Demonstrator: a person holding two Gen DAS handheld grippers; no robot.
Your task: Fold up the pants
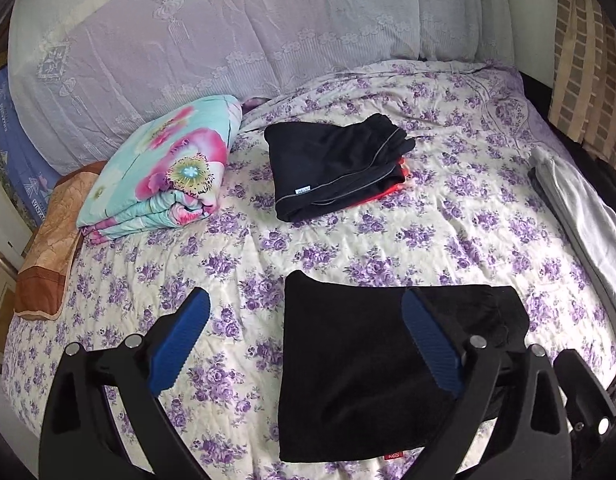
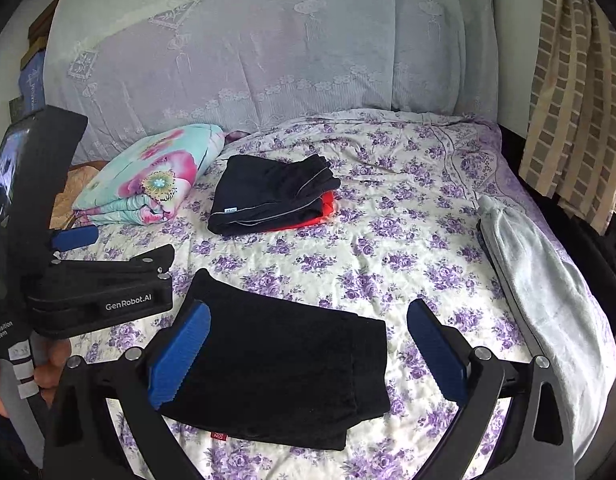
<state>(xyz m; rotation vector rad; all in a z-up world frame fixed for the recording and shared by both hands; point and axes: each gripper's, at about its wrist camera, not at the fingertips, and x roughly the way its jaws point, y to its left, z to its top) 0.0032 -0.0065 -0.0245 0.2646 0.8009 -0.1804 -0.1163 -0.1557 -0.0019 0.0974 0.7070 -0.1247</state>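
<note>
Folded black fleece pants (image 2: 276, 364) lie flat on the purple-floral bedsheet (image 2: 387, 248), at 6 o'clock near the bed's front edge. Left gripper (image 1: 306, 340) & right gripper (image 2: 308, 348) hover above them, blue-padded fingers wide apart, empty. Stack of dark folded garments (image 2: 268, 196) sits at 12 o'clock; pale grey pants (image 2: 539, 280) at 3.

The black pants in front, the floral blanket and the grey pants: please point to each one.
Black pants (image 2: 276, 364), right wrist view, middle of the folded cloth.
Floral blanket (image 1: 168, 172), left wrist view, top face near the big flower.
Grey pants (image 2: 543, 280), right wrist view, middle of the leg.
</note>
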